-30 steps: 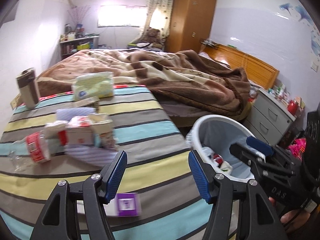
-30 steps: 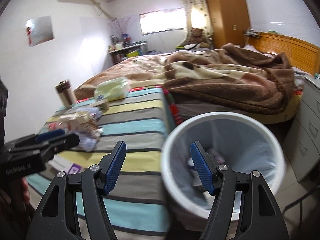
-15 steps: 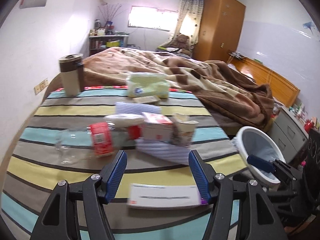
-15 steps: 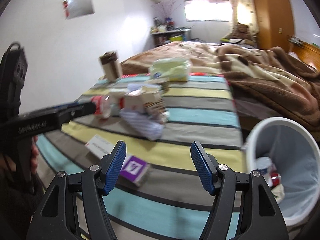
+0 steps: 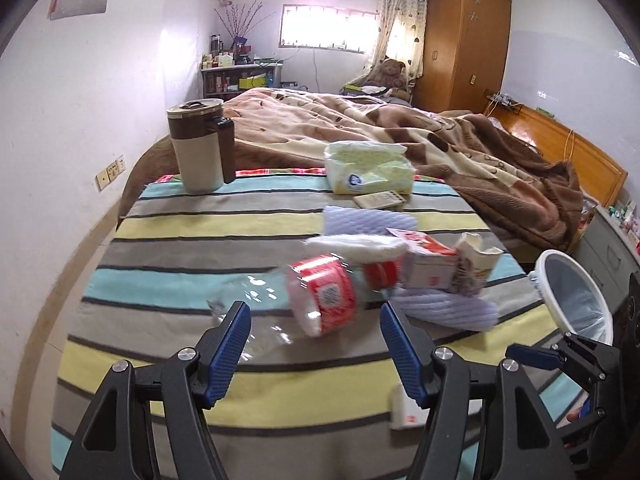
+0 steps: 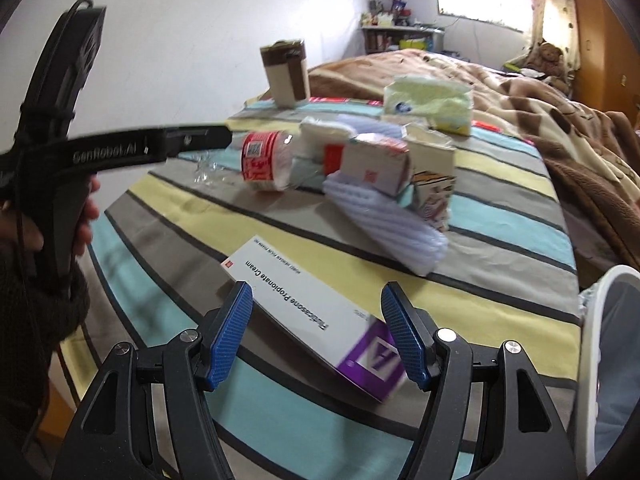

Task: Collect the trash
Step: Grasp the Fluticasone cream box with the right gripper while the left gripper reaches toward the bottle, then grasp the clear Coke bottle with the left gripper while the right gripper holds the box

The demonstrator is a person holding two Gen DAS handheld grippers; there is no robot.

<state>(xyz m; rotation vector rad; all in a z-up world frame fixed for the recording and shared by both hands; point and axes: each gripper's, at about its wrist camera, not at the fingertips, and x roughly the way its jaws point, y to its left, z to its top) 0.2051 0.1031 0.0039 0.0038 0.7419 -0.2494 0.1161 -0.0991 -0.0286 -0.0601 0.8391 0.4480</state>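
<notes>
Trash: long white-purple cardboard cream box [image 6: 320, 320] lay btwn right gripper [image 6: 316, 332] jaws, spread, empty; square up across box width before closing. Left gripper [image 5: 314, 344] jaws just widened, empty.

The white and purple box [image 6: 316, 316], lying just ahead of the right hand-held gripper [image 6: 316, 334], reads "Fluticasone Propionate Cream" along its top, with a large "A" on its purple end. The left hand-held gripper's arm [image 6: 120, 152] bears "GenRobot.AI". The bottle's red label [image 6: 260, 160] shows a square code; its print is unreadable.
</notes>
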